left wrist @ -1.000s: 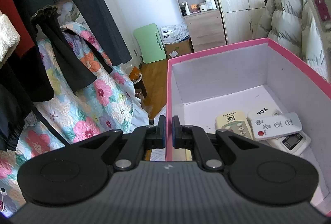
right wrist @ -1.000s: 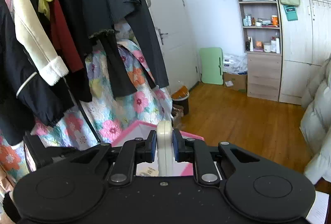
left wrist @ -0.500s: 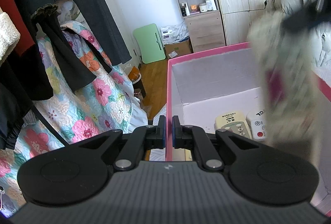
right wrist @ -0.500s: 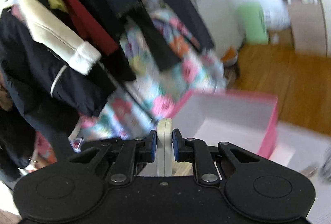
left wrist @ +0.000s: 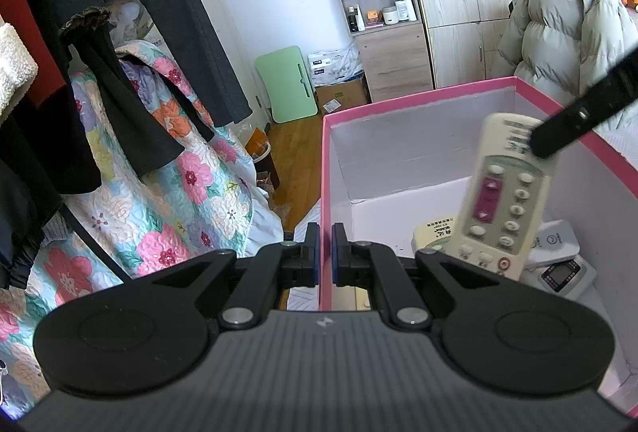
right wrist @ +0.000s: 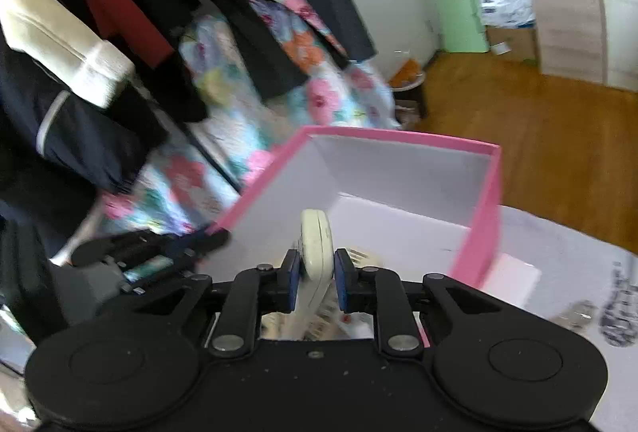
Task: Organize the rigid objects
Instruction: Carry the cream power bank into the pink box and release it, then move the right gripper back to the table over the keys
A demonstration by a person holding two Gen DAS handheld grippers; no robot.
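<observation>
Remote (left wrist: 503, 193) between right tool (right wrist: 317, 274) just parting; left tool (left wrist: 325, 252) pinches pink box (left wrist: 325, 161) wall.

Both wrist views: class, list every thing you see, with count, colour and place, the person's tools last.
pink box: one, pink outside, white inside, before both tools.
tilted remote: one, cream, magenta buttons, above the box floor.
loose remotes: at least two, cream and white, on the box floor.
screen device: one, white, beside them.
hanging clothes: several, black, red, cream, left.
floral quilt: one, multicoloured, below the clothes.
puffer jacket: one, pale green, behind the box.
left tool: black, shut on the box wall.
right tool: black, jaws just opening, tilted remote between them.
</observation>
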